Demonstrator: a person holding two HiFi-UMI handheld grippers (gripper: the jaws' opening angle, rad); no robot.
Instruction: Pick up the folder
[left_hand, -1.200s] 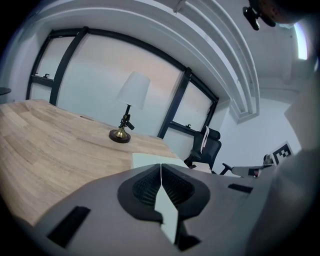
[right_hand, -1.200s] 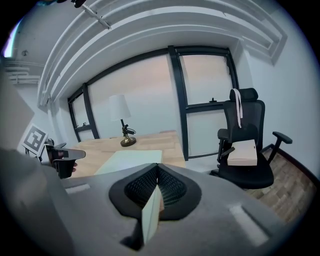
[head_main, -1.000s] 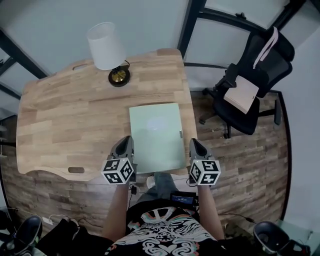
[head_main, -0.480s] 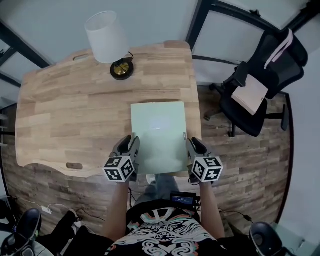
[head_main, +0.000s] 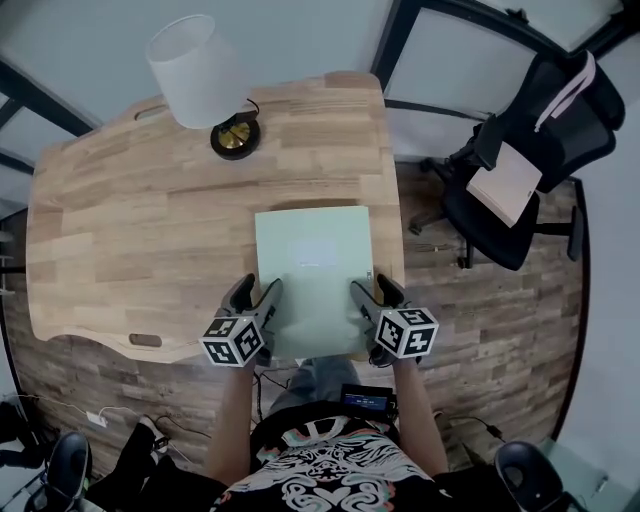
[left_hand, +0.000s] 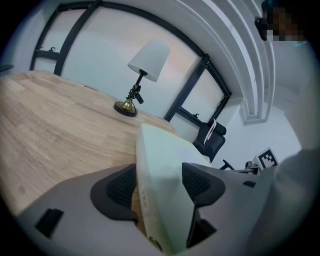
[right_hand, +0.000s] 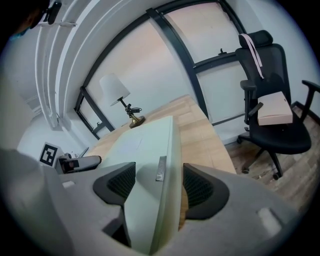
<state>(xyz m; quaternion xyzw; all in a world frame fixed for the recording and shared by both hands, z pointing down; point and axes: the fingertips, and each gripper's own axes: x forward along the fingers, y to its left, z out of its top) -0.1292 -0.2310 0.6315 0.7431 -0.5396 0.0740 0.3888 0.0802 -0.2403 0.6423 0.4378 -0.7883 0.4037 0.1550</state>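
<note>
A pale green folder (head_main: 314, 268) lies flat on the wooden desk (head_main: 140, 230), near its front right edge. My left gripper (head_main: 254, 298) straddles the folder's near left edge (left_hand: 150, 170). Its jaws are opening, and wood shows between the left pad (left_hand: 121, 186) and the folder. My right gripper (head_main: 367, 296) straddles the near right edge (right_hand: 167, 150), by a small metal clip (right_hand: 160, 168). Its jaws are opening too, with the folder edge between the pads and a gap at the right pad (right_hand: 197, 187).
A white-shaded lamp (head_main: 200, 75) on a brass base (head_main: 235, 138) stands at the back of the desk. A black office chair (head_main: 520, 150) with a beige box (head_main: 508, 183) on its seat stands to the right. A window wall runs behind the desk.
Both grippers came down and forward from beside the folder's near corners, and their jaws went from shut to wide apart, each now around a side edge of the folder.
</note>
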